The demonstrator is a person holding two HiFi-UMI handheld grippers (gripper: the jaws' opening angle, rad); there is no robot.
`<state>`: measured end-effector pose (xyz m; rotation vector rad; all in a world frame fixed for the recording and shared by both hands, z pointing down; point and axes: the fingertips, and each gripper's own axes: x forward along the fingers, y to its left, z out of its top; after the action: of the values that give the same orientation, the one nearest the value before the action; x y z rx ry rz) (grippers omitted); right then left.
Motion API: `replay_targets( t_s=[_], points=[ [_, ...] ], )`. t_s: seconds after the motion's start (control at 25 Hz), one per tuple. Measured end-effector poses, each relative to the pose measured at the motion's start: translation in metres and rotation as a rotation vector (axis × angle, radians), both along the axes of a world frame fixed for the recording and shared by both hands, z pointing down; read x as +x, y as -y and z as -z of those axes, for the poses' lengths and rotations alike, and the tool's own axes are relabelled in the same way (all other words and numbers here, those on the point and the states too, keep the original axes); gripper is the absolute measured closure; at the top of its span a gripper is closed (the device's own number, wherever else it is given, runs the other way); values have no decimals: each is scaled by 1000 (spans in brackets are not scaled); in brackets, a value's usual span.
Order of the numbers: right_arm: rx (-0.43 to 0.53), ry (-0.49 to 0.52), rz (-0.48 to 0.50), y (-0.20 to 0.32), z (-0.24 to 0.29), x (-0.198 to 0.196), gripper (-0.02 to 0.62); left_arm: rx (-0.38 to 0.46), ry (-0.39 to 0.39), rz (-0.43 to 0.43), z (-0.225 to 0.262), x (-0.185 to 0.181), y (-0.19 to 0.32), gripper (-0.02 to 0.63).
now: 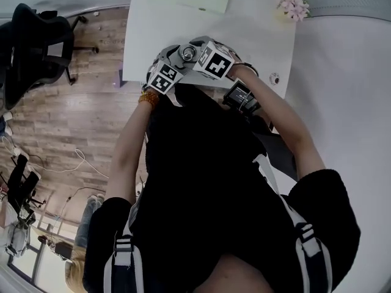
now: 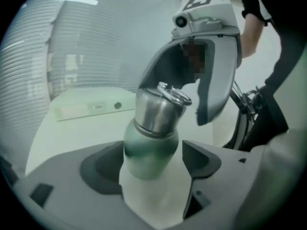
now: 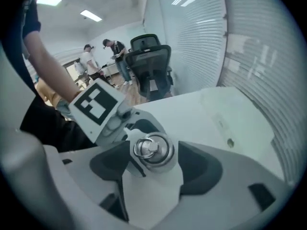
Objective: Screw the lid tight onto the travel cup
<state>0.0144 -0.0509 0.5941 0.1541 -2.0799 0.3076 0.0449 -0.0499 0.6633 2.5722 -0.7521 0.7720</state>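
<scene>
We are in the middle of the tightening step. The left gripper [image 2: 152,159] is holding the travel cup [image 2: 149,150] by its green body. Its fingers are closed against the cup's sides, and they are keeping the cup tilted up over the near edge of the bench [image 1: 256,35]. We cannot tell whether the base is resting on anything.

The steel lid [image 3: 152,147], with its ring on top, is already sitting on the cup's neck. The right gripper [image 3: 152,158] is coming down on it from above. Its fingers are standing apart, one on each side of the lid, close to it but, as far as we can see, not pressing on it. So we are reading this as a pause between turns, with the lid on but not yet shown to be tight.

For the next move, the right fingers need to close squarely on the lid's rim and roll it in the tightening direction. The left fingers need to keep the body from turning with it. The smooth steel is looking slippery, so we are expecting the grip to need firm pressure, and probably another release and fresh hold before the lid stops.
</scene>
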Motion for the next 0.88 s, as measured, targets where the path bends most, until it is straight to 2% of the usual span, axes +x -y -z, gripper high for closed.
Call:
replay_targets(
  t_s=[0.12, 0.16, 0.24, 0.32, 0.4, 0.6, 0.72, 0.8, 0.88],
  points=[
    [5, 0, -85, -2, -6, 4, 302, -11, 1, 233, -4, -2, 2, 225],
    [11, 3, -85, -4, -7, 4, 319, -17, 11, 284, -5, -3, 4, 230],
    [28, -1, -53, -5, -6, 5, 322, -15, 20, 318, -4, -2, 7, 238],
    [33, -12, 3, -7, -6, 6, 325, -7, 19, 277, -4, 0, 6, 241],
    [37, -25, 70, -7, -6, 5, 325, -10, 23, 191, -5, 0, 5, 241],
    [15, -34, 240, -11, -8, 2, 325, -36, 47, -123, -11, -1, 0, 239],
    [-22, -25, 299, -11, -8, 2, 324, -51, 73, -288, -8, 0, -3, 238],
    [-37, -19, 287, -12, -6, 1, 319, -38, 85, -311, -5, 0, -3, 236],
    [-65, 26, 207, -14, 4, -1, 262, -17, 77, -232, -1, -3, -3, 235]
  ],
)
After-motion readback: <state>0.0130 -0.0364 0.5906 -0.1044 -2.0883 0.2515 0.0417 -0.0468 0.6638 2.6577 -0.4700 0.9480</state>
